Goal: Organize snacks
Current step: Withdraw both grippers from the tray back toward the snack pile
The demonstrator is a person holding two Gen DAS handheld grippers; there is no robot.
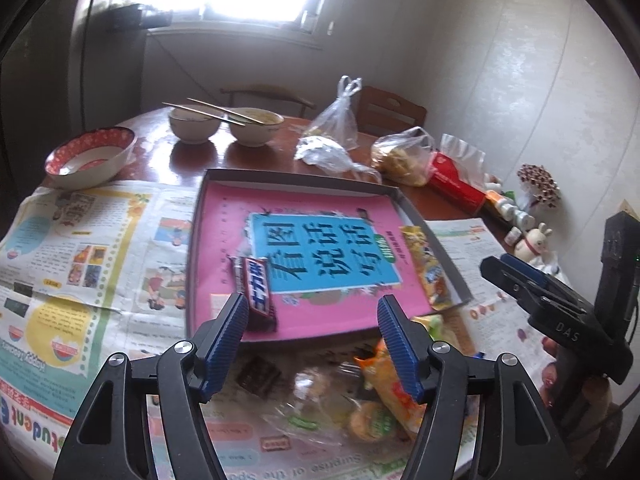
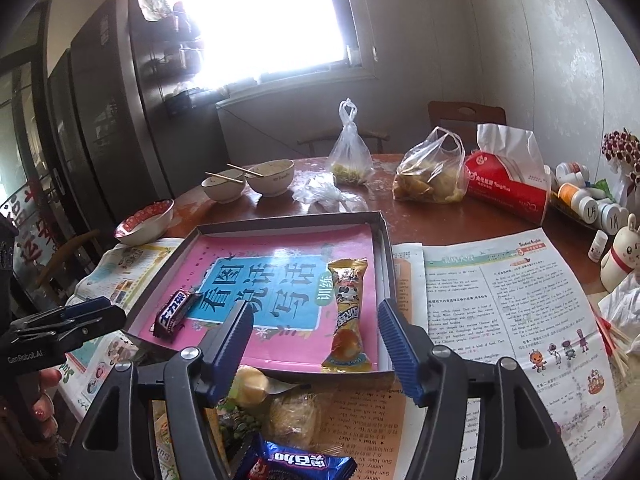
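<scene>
A shallow grey box (image 1: 202,216) lined with a pink book lies on the newspaper. Inside it, a dark chocolate bar (image 1: 256,288) rests at the left and a yellow-orange snack packet (image 1: 428,272) along the right wall. My left gripper (image 1: 313,304) hovers open over the box's near edge, empty. The right wrist view shows the same box (image 2: 385,248), bar (image 2: 174,314) and packet (image 2: 348,312). My right gripper (image 2: 316,312) is open above the near edge, holding nothing. Loose snacks lie below both: an orange packet (image 1: 394,384), a blue packet (image 2: 296,462) and a clear-wrapped pastry (image 2: 296,412).
Two bowls with chopsticks (image 2: 248,182), a red patterned bowl (image 1: 90,156), tied plastic bags (image 2: 430,176), a red tissue pack (image 2: 508,188), pill bottles (image 2: 580,196) and a rabbit figurine (image 2: 624,256) ring the round wooden table. Newspaper (image 2: 500,300) covers the near side. A chair (image 2: 466,114) stands behind.
</scene>
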